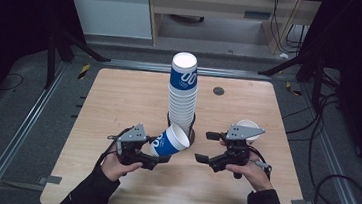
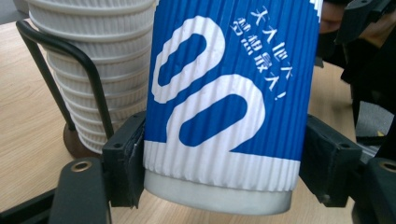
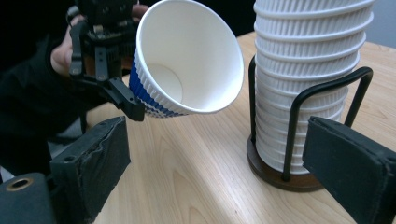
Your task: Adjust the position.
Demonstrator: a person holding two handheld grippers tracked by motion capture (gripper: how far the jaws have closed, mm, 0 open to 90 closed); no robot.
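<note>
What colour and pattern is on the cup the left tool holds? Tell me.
Ribbed blue cup with big white zeros and a white band; clearest in the left gripper view.

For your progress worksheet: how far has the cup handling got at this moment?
Done: one cup stands apart behind the right gripper. In hand: the left gripper clamps a tilted blue cup beside the stack; the right gripper's jaws are open and empty. Left: the tall stack remains in its holder.

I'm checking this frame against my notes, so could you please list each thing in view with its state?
Left gripper: shut on the cup.
Cup: held off the table, tilted, mouth toward the right gripper, empty.
Right gripper: open, nothing between its jaws.
Stack: upright in the holder, top cup blue.
Holder: standing on the table.
Second cup: upright behind the right gripper.
Table: bears holder and stack.
</note>
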